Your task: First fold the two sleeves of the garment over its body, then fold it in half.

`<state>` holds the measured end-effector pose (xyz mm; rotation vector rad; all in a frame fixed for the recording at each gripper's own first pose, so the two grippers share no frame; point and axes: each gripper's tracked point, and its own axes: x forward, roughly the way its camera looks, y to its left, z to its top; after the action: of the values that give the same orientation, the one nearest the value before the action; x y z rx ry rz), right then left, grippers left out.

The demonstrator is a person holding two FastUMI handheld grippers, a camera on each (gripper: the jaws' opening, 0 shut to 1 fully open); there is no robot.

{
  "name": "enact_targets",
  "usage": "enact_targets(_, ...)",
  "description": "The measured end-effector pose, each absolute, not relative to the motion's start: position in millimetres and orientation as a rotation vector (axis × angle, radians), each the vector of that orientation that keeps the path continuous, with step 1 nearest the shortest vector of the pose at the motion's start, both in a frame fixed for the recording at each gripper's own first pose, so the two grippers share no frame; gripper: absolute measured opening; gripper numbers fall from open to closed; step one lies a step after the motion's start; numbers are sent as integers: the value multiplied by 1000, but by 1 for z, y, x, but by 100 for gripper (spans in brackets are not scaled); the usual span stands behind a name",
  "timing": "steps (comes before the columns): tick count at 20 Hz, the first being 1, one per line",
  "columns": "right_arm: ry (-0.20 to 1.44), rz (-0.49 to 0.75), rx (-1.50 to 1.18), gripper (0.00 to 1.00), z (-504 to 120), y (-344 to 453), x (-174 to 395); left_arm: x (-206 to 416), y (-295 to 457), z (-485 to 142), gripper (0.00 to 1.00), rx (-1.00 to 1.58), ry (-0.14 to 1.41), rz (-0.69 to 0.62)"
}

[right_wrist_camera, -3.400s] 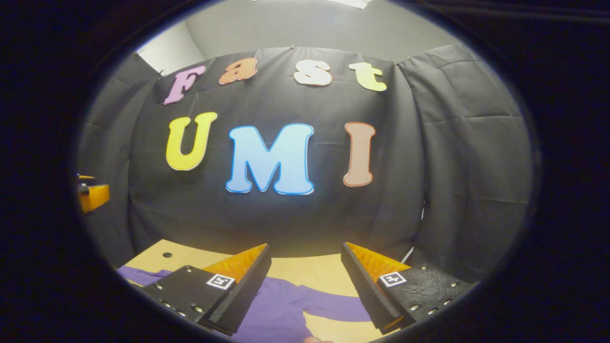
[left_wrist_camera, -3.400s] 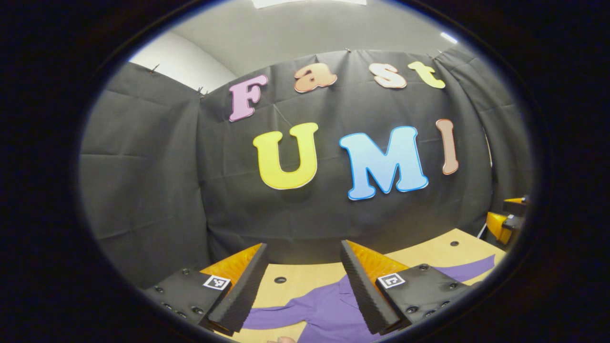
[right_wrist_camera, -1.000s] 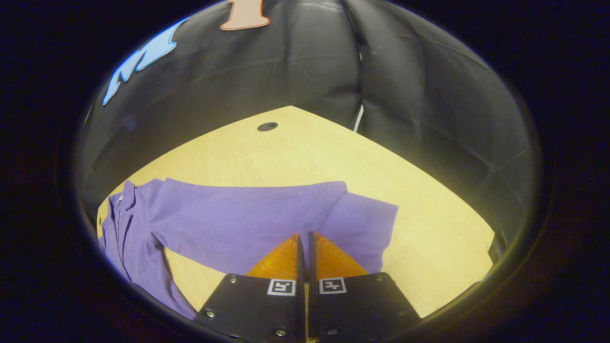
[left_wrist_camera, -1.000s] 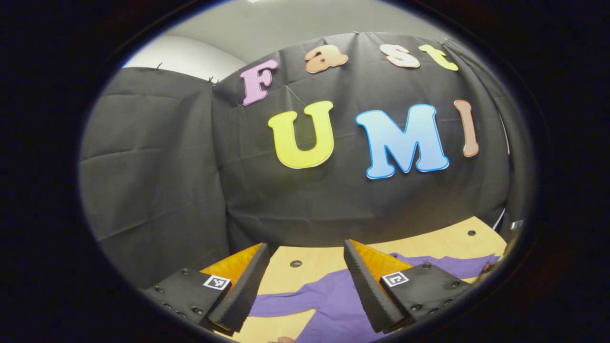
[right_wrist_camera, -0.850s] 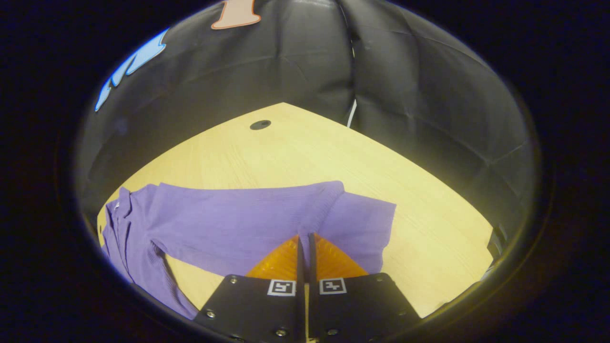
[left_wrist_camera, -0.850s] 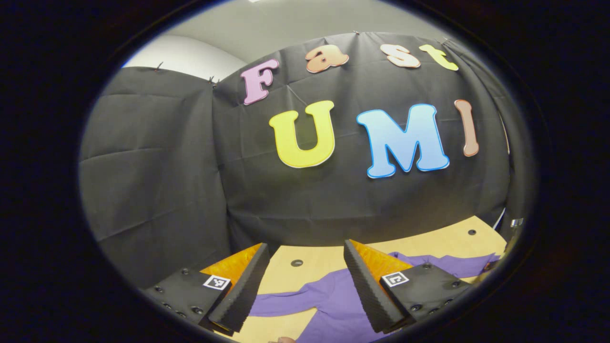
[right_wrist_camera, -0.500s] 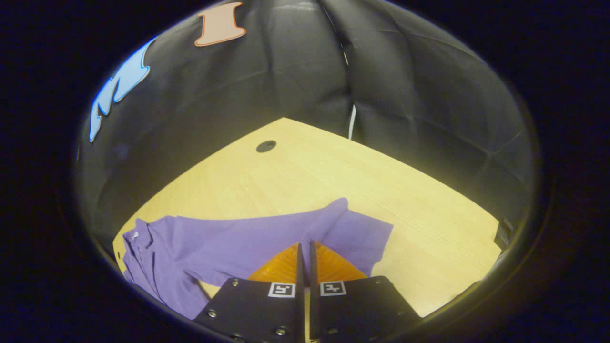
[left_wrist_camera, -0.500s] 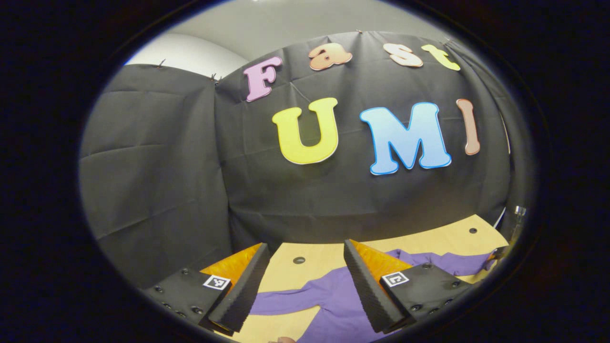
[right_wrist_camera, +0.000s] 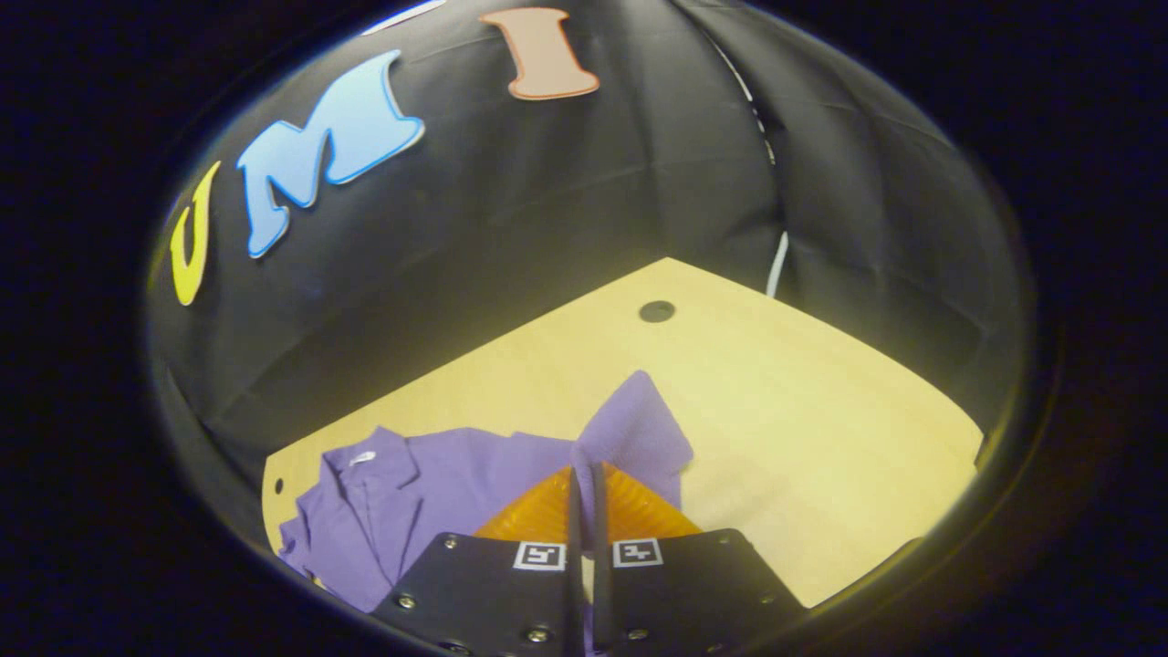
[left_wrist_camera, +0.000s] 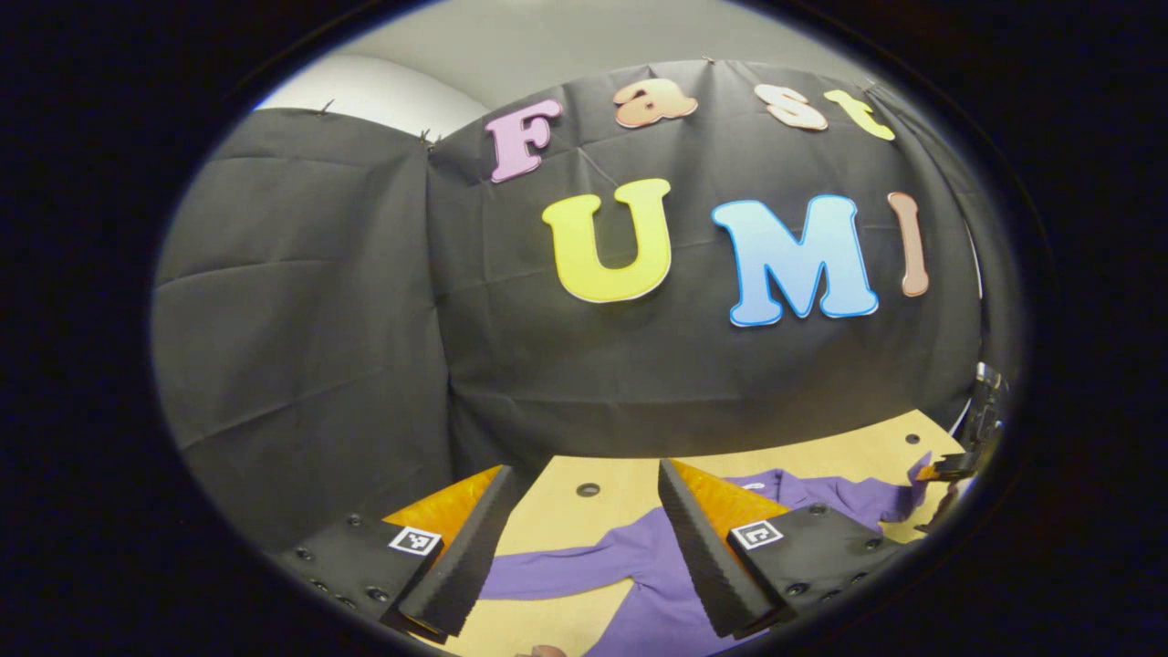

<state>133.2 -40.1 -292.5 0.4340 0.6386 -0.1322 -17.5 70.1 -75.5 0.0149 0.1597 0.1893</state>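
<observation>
We see the purple garment (right_wrist_camera: 401, 502) lying on the light wooden table (right_wrist_camera: 803, 429), its collar and body spread towards the left in the right gripper view. One sleeve (right_wrist_camera: 630, 429) of it rises off the table in a peaked fold, its cuff end hanging free beside the tool tips. The right tool (right_wrist_camera: 584, 474) has its two fingers pressed together on that sleeve, with the cloth pinched between them, so we take it as closed and gripping the sleeve. A round dark hole (right_wrist_camera: 656, 311) sits in the table beyond the raised sleeve, near the far corner, and a white cable (right_wrist_camera: 777, 260) runs down the black cloth wall (right_wrist_camera: 547, 201) behind that corner.

In the left gripper view we see the same garment (left_wrist_camera: 639, 566) lower down, between and past the left tool's fingers, with its other sleeve (left_wrist_camera: 547, 575) stretched flat to the left on the table (left_wrist_camera: 620, 484). The left tool (left_wrist_camera: 579, 538) stands wide open, its fingers well apart, holding nothing and raised above the cloth. Another round hole (left_wrist_camera: 588, 490) shows in the table just beyond the gap. At the far right edge of this view we make out the right tool (left_wrist_camera: 944, 470) with purple cloth lifted at its tip.
</observation>
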Motion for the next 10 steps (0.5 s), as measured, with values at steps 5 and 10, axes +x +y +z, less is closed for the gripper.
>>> enact_targets(5, 633, -2, 401, 4, -273, 46, 133, -21, 108, -91, 100, 12, 175, 204)
enact_targets(10, 647, 124, 372, 4, -265, 136, 130, -20, 153, -105, 100, 7, 188, 229)
